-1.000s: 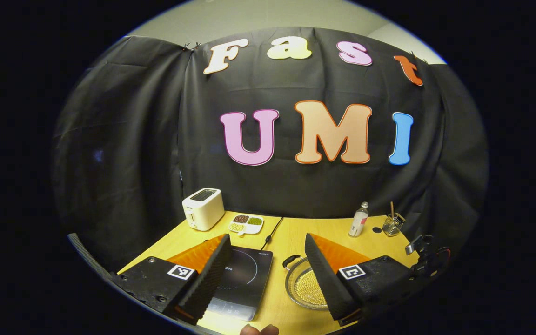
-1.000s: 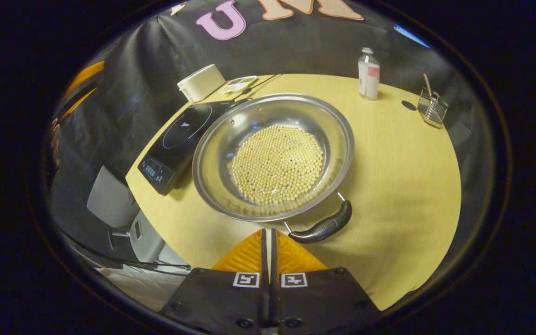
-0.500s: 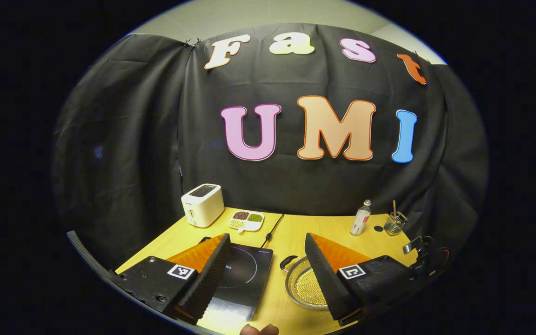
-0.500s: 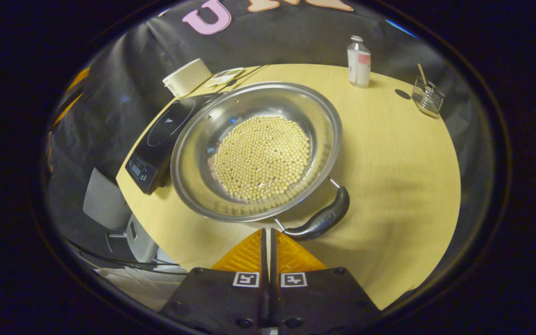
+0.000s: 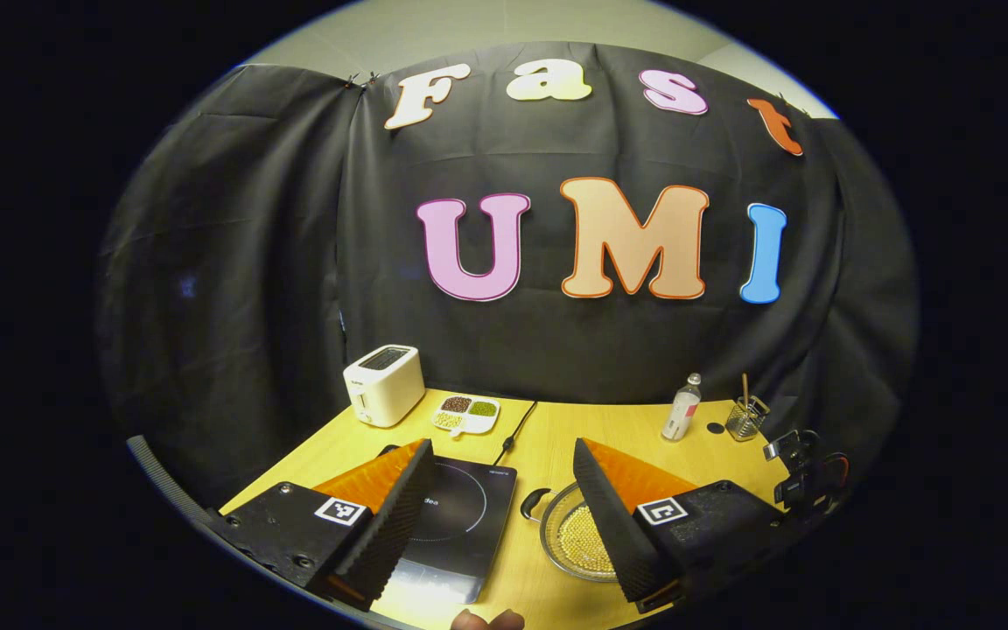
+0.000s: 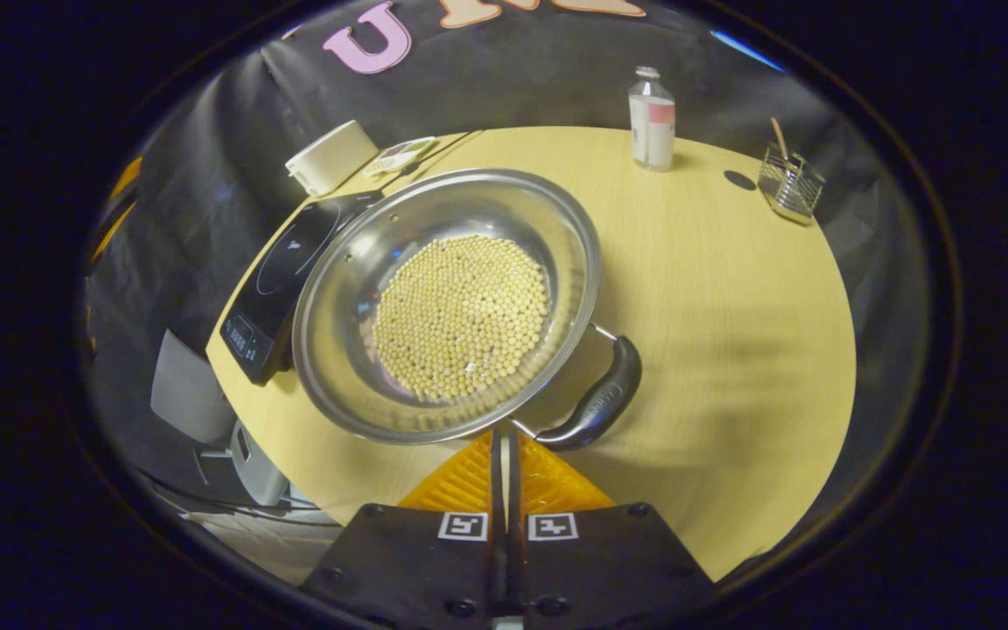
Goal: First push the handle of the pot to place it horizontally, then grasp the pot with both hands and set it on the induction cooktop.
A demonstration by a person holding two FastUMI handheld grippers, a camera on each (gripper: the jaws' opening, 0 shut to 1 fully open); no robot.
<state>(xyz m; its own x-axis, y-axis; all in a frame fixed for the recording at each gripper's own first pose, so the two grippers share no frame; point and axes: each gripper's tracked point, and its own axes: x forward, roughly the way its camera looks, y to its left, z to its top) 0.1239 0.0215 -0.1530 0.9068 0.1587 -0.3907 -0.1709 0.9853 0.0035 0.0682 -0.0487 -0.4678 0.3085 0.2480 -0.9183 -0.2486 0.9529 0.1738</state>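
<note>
Just beyond the right gripper point(image 6: 505, 437), whose fingers are pressed together at the near handle point(image 6: 596, 409), the pot point(image 6: 447, 302) sits beside the induction cooktop point(image 6: 281, 280), left gripper point(image 5: 504, 499) spread wide; too hard a shove could spill the beans point(image 6: 460, 315).

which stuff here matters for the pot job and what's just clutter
For the job: pot, pot handle, induction cooktop, right gripper, left gripper.
Just lying about: toaster, bean dish, bottle, wire holder.

Dim booth light — soft shadows, fisheye bending at edges — sharp centre.
</note>
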